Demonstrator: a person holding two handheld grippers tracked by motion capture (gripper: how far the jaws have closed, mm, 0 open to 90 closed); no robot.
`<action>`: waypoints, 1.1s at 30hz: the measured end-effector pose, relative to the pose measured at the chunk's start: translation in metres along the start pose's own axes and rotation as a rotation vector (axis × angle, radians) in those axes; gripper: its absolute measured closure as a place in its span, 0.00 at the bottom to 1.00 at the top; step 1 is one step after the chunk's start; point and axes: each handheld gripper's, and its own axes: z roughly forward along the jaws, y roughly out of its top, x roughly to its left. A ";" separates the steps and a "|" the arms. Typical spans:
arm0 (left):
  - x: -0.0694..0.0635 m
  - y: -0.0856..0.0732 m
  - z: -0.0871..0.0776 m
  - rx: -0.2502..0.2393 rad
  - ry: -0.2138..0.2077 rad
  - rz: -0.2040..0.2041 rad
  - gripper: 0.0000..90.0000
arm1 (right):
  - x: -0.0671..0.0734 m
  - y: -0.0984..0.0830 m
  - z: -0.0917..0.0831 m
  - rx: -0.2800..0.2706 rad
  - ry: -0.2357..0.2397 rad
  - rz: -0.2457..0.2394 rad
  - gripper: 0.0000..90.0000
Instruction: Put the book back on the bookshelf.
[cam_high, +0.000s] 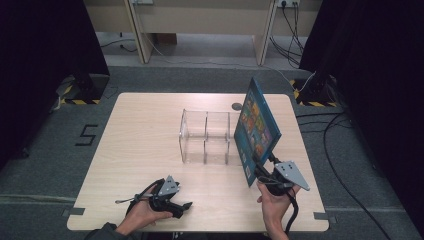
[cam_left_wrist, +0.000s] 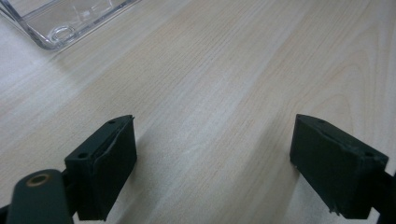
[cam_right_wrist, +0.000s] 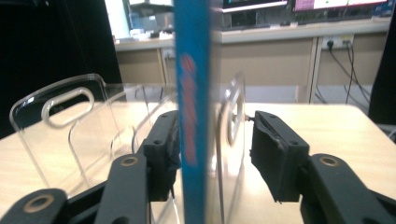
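A blue picture book (cam_high: 256, 127) stands on edge, tilted, at the right end of a clear acrylic organiser (cam_high: 206, 137) with three compartments. My right gripper (cam_high: 260, 172) is at the book's near lower corner. In the right gripper view the blue spine (cam_right_wrist: 191, 93) rises between the jaws. The left pad (cam_right_wrist: 163, 149) lies against it and the right pad (cam_right_wrist: 275, 149) stands apart, so the gripper is open. Clear dividers (cam_right_wrist: 70, 121) stand on both sides of the book. My left gripper (cam_high: 186, 206) rests open on the table near the front edge, with bare wood between its jaws (cam_left_wrist: 212, 158).
The wooden table (cam_high: 140, 125) has a round cable hole (cam_high: 236, 106) behind the organiser. A corner of the organiser (cam_left_wrist: 60, 18) lies well ahead of the left gripper. Black curtains, floor cables and a desk stand beyond the table.
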 end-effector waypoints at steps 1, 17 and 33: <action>0.000 0.000 0.000 0.000 0.000 0.000 0.15 | -0.002 -0.002 -0.004 0.008 0.007 0.003 0.57; 0.000 0.000 0.000 0.001 0.000 0.000 0.15 | 0.000 -0.033 -0.022 0.154 0.120 0.115 0.73; 0.000 0.000 0.000 0.000 0.000 -0.001 0.15 | 0.005 -0.038 -0.019 0.147 0.153 0.218 0.82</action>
